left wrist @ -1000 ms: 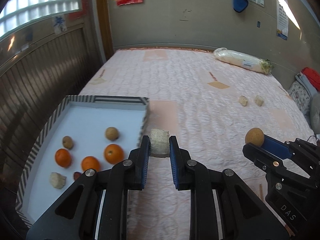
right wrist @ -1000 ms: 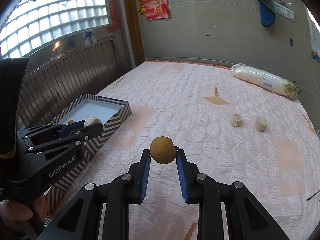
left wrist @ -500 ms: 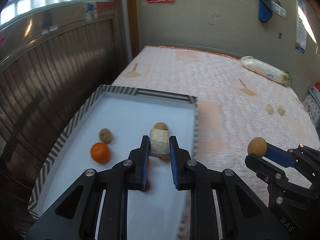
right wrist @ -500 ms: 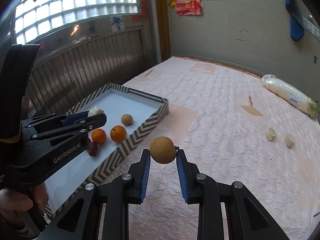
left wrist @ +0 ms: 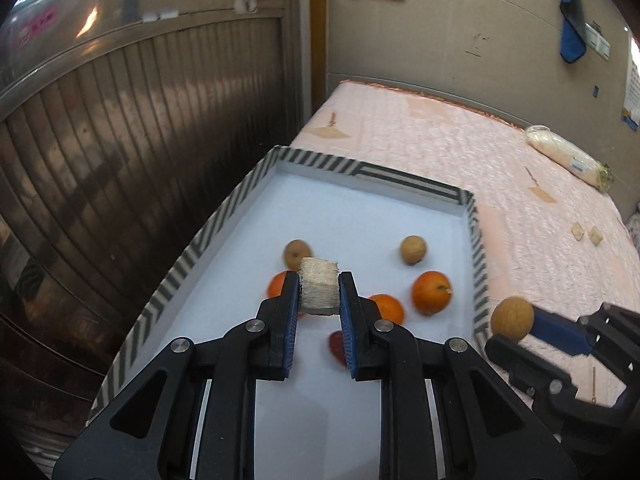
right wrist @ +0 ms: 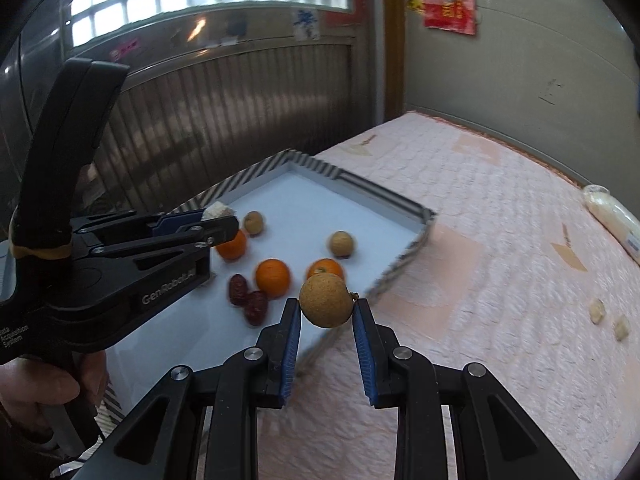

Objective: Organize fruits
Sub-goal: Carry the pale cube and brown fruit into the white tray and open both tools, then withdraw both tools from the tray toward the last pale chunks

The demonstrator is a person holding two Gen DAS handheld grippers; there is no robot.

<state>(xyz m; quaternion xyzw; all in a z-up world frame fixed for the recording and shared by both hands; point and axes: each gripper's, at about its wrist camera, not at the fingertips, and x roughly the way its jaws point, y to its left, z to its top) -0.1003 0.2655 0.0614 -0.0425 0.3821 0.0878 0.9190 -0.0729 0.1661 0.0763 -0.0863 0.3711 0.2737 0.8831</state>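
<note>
My left gripper is shut on a pale fibrous fruit chunk and holds it above the middle of the striped box. The box holds three oranges, two brown round fruits and red dates. My right gripper is shut on a brown round fruit, just outside the box's right wall. It also shows at the right of the left wrist view.
The box sits at the left edge of a pink quilted bed, next to a dark ribbed wall. Two pale chunks lie on the quilt to the right. A wrapped white bundle lies at the far side.
Both grippers moved left toward the box with their fruits still held. The left one went from beside the box to over its inside; the right one came up to the box's right wall.
</note>
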